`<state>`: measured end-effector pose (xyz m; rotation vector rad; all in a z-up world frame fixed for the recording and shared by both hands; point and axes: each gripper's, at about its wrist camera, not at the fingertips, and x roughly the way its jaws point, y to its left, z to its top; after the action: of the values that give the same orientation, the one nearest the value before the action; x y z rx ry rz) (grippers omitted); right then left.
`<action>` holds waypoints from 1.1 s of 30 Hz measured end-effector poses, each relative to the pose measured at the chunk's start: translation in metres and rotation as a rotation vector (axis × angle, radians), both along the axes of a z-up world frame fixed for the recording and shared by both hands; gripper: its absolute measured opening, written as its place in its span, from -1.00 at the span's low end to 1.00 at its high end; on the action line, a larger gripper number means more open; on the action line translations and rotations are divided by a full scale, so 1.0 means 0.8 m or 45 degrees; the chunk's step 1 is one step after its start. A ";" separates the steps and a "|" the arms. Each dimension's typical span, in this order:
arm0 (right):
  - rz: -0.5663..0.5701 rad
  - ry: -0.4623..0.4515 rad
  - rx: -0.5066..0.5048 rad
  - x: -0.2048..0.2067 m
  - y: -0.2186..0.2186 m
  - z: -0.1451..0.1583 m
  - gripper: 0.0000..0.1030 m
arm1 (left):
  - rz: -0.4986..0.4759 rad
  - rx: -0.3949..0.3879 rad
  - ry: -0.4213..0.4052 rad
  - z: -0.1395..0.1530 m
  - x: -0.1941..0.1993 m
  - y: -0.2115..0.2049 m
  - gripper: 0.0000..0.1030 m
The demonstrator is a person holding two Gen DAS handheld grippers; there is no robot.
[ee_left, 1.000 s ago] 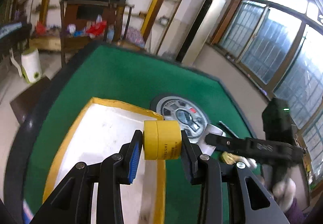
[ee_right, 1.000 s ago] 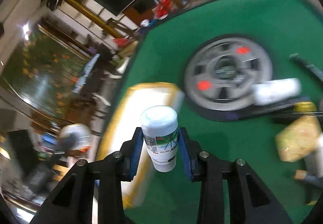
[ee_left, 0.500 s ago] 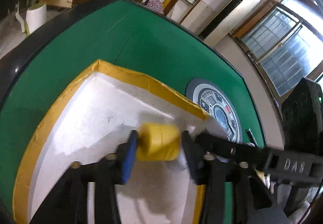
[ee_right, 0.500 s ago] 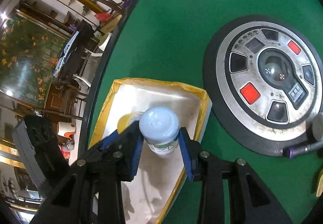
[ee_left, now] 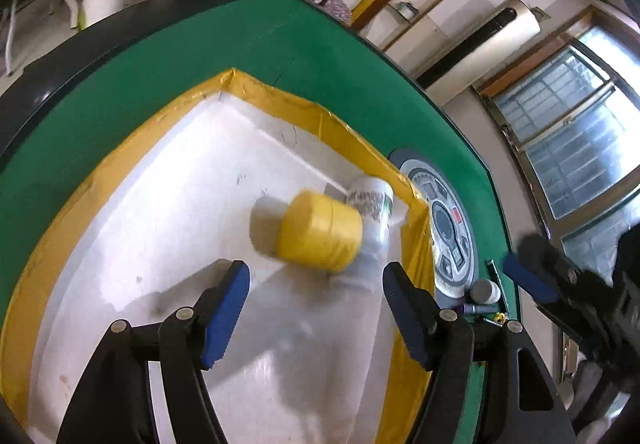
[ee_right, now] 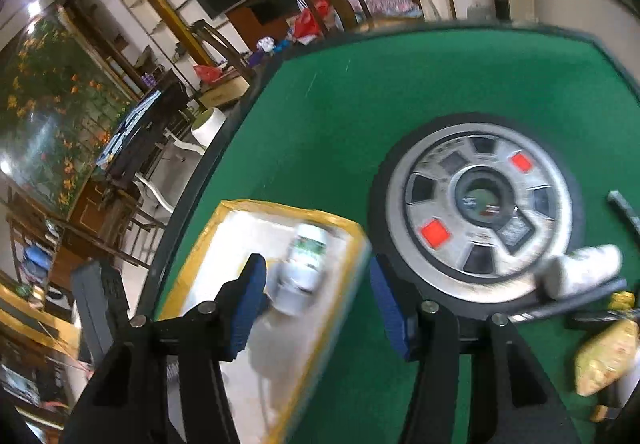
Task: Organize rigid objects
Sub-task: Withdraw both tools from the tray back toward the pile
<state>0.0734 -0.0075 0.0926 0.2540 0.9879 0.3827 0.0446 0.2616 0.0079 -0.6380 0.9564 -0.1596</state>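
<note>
A green felt table (ee_left: 248,56) with a dark raised rim fills both views, and a round grey metal control dial (ee_right: 480,212) with red and black buttons is set into it, ahead and to the right of the right gripper's jaws. A white shallow tray edged in yellow tape (ee_left: 120,172) lies under and ahead of the left gripper's jaws, reaching to the left of the right gripper's.

The left gripper (ee_left: 316,308) has black arms and blue pads; its jaws are spreading and press on nothing. The right gripper (ee_right: 316,300) is built the same, its jaws also spreading and empty.

A white plastic bottle with a green printed label (ee_left: 372,204) lies on its side in the tray near the corner, just ahead of the left jaws and toward their right pad. A squat yellow cylindrical jar (ee_left: 320,232) lies blurred in front of it, touching or overlapping it, ahead of the gap between the left jaws. In the right wrist view the bottle (ee_right: 304,260) shows ahead of the gap, nearer the left pad.
</note>
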 end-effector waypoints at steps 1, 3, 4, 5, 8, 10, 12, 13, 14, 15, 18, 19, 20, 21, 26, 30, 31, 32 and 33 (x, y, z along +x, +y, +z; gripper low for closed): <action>0.001 -0.017 -0.013 -0.013 -0.009 0.005 0.04 | 0.002 0.002 -0.008 0.000 -0.009 0.000 0.41; 0.001 -0.052 -0.018 -0.041 -0.036 0.011 0.04 | 0.018 0.023 -0.018 0.003 -0.033 -0.004 0.42; -0.005 -0.064 -0.021 -0.054 -0.048 0.012 0.04 | 0.020 0.021 -0.017 0.004 -0.036 -0.005 0.49; -0.019 -0.079 -0.022 -0.069 -0.065 0.014 0.04 | 0.012 0.015 -0.022 0.003 -0.046 -0.008 0.50; -0.075 -0.120 -0.017 -0.108 -0.109 0.019 0.04 | 0.013 0.019 -0.021 0.003 -0.061 -0.010 0.50; -0.136 -0.168 -0.032 -0.138 -0.146 0.026 0.04 | 0.011 0.024 -0.018 0.006 -0.059 -0.010 0.50; -0.198 -0.237 -0.082 -0.168 -0.177 0.036 0.04 | 0.021 0.042 -0.043 0.017 -0.058 -0.009 0.50; -0.228 -0.273 -0.114 -0.180 -0.193 0.042 0.04 | 0.022 0.057 -0.065 0.026 -0.059 -0.010 0.50; -0.270 -0.319 -0.154 -0.196 -0.211 0.050 0.06 | 0.028 0.087 -0.104 0.043 -0.066 -0.012 0.50; -0.301 -0.353 -0.185 -0.207 -0.223 0.056 0.22 | 0.034 0.102 -0.144 0.059 -0.074 -0.013 0.50; -0.395 -0.450 -0.297 -0.236 -0.259 0.059 0.98 | -0.010 0.173 -0.292 0.117 -0.102 -0.042 0.53; -0.428 -0.467 -0.321 -0.239 -0.272 0.056 1.00 | -0.044 0.220 -0.329 0.133 -0.111 -0.058 0.70; -0.465 -0.442 -0.346 -0.238 -0.285 0.047 1.00 | -0.069 0.255 -0.350 0.142 -0.118 -0.071 0.80; -0.478 -0.356 -0.336 -0.231 -0.302 0.032 1.00 | -0.096 0.282 -0.371 0.149 -0.126 -0.088 0.90; -0.477 -0.195 -0.156 -0.218 -0.341 -0.019 0.95 | -0.260 0.203 -0.323 0.133 -0.139 -0.161 0.90; -0.464 -0.060 -0.031 -0.211 -0.357 -0.058 0.95 | -0.339 0.198 -0.216 0.093 -0.128 -0.202 0.90; -0.434 -0.043 0.015 -0.212 -0.352 -0.062 0.94 | -0.353 0.204 -0.201 0.087 -0.127 -0.208 0.89; -0.378 -0.024 0.081 -0.212 -0.348 -0.068 0.94 | -0.369 0.213 -0.186 0.079 -0.125 -0.215 0.89; -0.299 0.001 0.156 -0.212 -0.339 -0.075 0.95 | -0.383 0.230 -0.174 0.071 -0.123 -0.223 0.89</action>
<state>-0.0962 -0.2790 0.0328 0.4766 0.9250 0.2289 -0.0535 0.0829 0.0649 -0.3103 0.9186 -0.3744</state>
